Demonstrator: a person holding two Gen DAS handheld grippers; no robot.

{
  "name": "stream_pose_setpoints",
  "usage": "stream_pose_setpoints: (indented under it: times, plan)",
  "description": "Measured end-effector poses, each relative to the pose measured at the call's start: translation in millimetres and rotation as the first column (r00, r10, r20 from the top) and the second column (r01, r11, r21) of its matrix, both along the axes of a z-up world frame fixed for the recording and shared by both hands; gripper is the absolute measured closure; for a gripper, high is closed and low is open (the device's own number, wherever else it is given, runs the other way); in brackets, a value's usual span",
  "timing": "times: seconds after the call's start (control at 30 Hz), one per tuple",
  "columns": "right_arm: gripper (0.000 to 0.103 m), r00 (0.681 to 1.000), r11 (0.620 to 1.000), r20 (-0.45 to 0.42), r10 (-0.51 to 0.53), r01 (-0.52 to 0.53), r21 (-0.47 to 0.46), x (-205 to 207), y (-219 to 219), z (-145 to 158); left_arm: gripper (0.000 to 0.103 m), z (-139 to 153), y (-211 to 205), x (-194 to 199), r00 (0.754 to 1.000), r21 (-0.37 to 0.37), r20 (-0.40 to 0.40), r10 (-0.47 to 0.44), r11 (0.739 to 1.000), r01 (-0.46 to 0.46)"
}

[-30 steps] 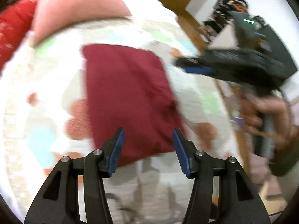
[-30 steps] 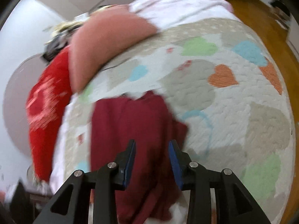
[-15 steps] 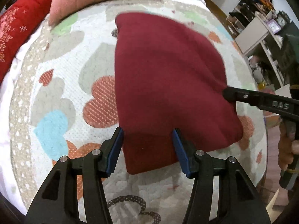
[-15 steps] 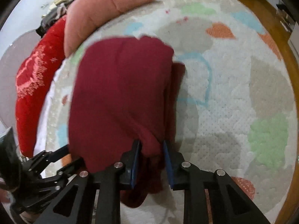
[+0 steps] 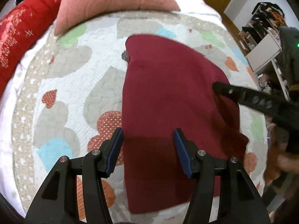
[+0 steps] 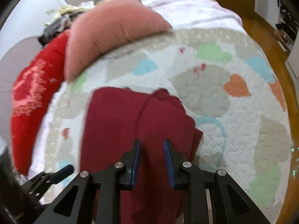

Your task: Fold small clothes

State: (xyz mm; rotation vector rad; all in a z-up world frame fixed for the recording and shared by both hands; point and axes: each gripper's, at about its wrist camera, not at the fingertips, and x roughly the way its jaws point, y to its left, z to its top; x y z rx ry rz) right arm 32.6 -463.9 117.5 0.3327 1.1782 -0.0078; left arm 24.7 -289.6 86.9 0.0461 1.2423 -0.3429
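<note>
A dark red garment point(image 5: 168, 100) lies folded on a heart-patterned quilt point(image 5: 65, 85). My left gripper point(image 5: 148, 149) is open and empty, hovering over the garment's near left edge. My right gripper point(image 6: 151, 155) is open over the garment point(image 6: 119, 123), whose right side is folded inward in a raised ridge. The right gripper also shows in the left wrist view point(image 5: 243, 97), its tip resting at the garment's right edge. The left gripper's tip shows in the right wrist view point(image 6: 61, 169) at the lower left.
A pink pillow point(image 5: 112, 1) and a red blanket point(image 5: 16, 33) lie at the far end of the bed. A wooden bed frame point(image 6: 276, 59) runs along the right. Shelves with clutter point(image 5: 261, 37) stand beyond the bed.
The right gripper has let go of the garment fold and opened. Both grippers have lowered closer to the garment, which now lies flatter.
</note>
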Motion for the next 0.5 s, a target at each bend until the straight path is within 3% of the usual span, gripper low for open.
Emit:
stream_pose_setpoints:
  times: [0.1, 0.27, 0.5]
  plan:
    - [0.079, 0.999, 0.999, -0.023, -0.028, 0.028, -0.019, 8, -4, -23, 0.045, -8, -4, 7, 1.0, 0.005, -0.005, 0.006, 1.0, -0.006]
    - [0.079, 0.998, 0.999, -0.025, -0.053, 0.052, -0.015, 18, -9, -29, 0.043, -12, -4, 13, 0.999, 0.001, -0.027, 0.017, 1.0, -0.017]
    - [0.079, 0.999, 0.999, -0.031, -0.031, 0.031, 0.018, 1, -9, -4, 0.043, -10, -4, 13, 0.999, 0.014, -0.036, 0.018, 1.0, -0.018]
